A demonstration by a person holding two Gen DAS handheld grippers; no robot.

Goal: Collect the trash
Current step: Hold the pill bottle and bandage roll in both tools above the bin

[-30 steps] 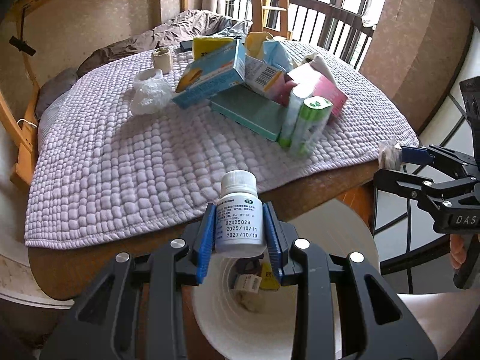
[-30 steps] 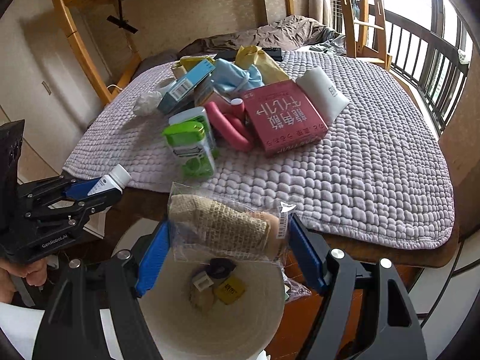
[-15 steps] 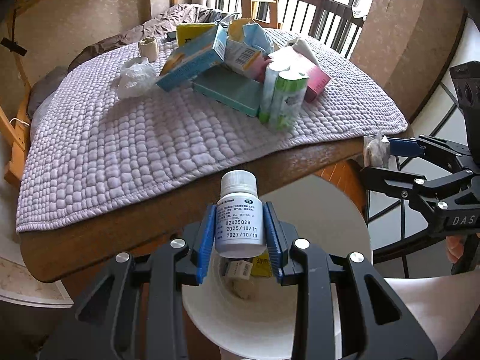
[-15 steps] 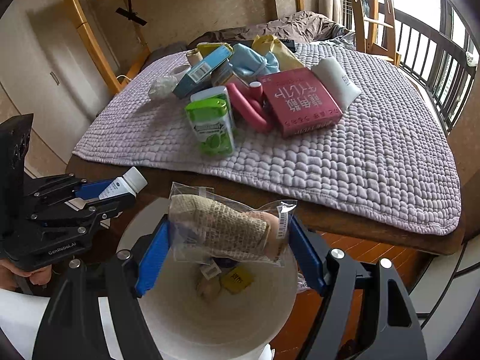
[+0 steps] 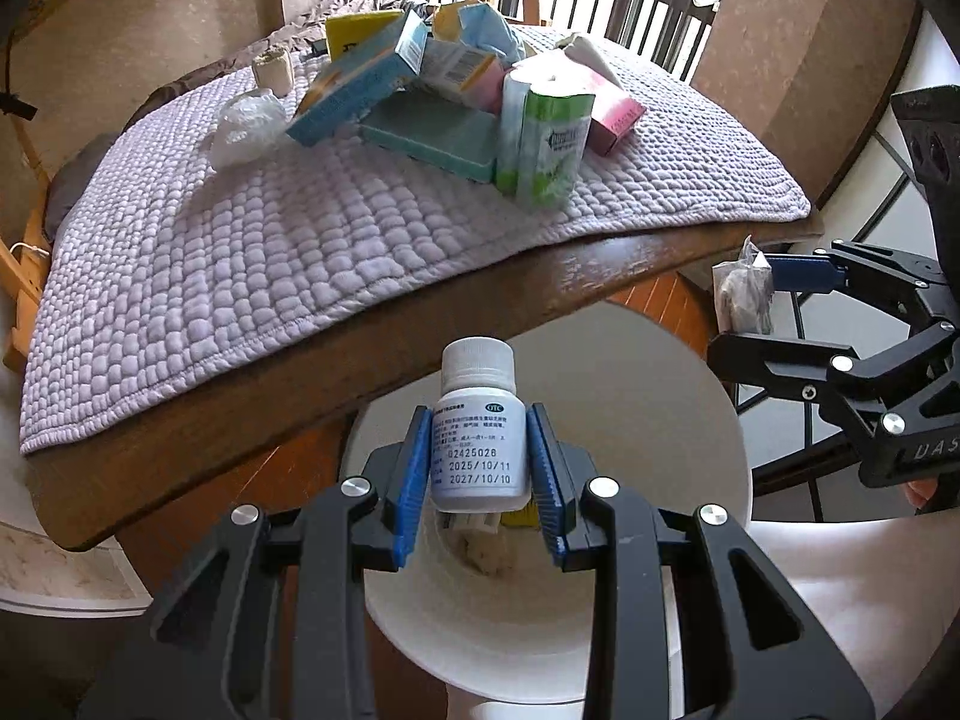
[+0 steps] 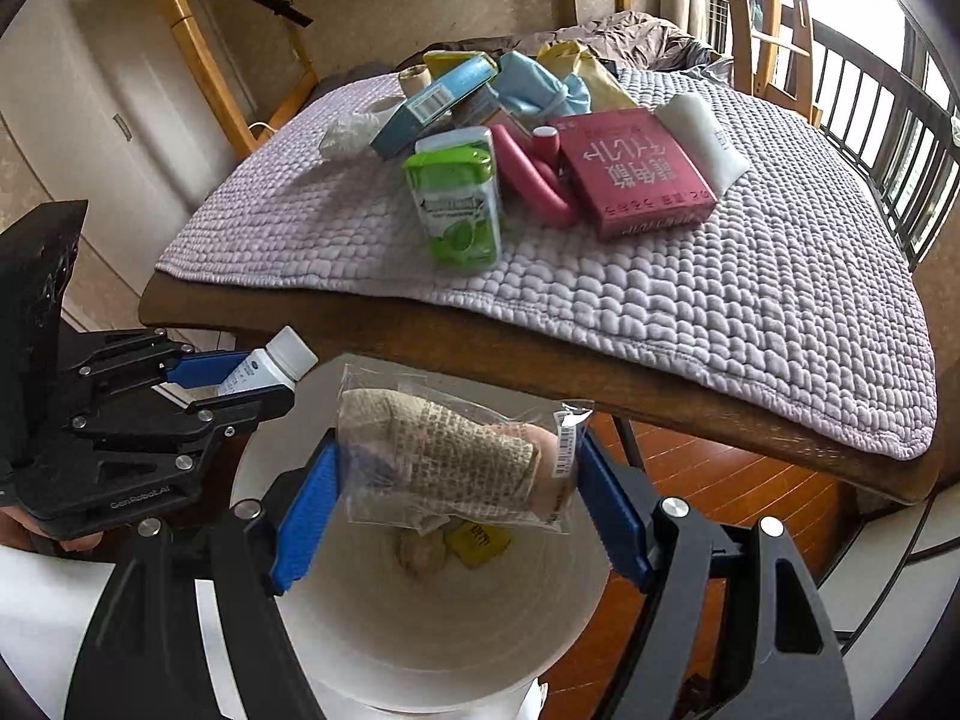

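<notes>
Lavender quilted blanket (image 6: 690, 300) covers most of the wooden table (image 6: 540, 360), and the remaining junk is heaped toward its far side: a dark pink box (image 6: 636, 171), a blue carton (image 6: 435, 102), a teal flat box (image 5: 429, 141), a green and white pack (image 6: 459, 210) standing upright near the edge, some crumpled plastic (image 5: 246, 126). Plenty left to clear, I'd say.

Below the table edge sits the white bin (image 6: 420, 630), parked right there presumably so stuff only has to travel a short way. At the bottom there's a yellow scrap (image 6: 480, 540) and a beige lump, can't tell exactly what.

Both claws hang over the bin opening, which looks to me like they're lined up for a drop. The right gripper (image 6: 459, 480) is spread fairly wide, its blue pads pressing either end of a bagged bandage roll (image 6: 456, 456) held sideways. The left gripper (image 5: 480, 468) is narrowed down much tighter, clamping a white pill bottle (image 5: 477, 432) upright by its label, cap pointing away.

Letting go should do it, since both items look to be above the rim.
</notes>
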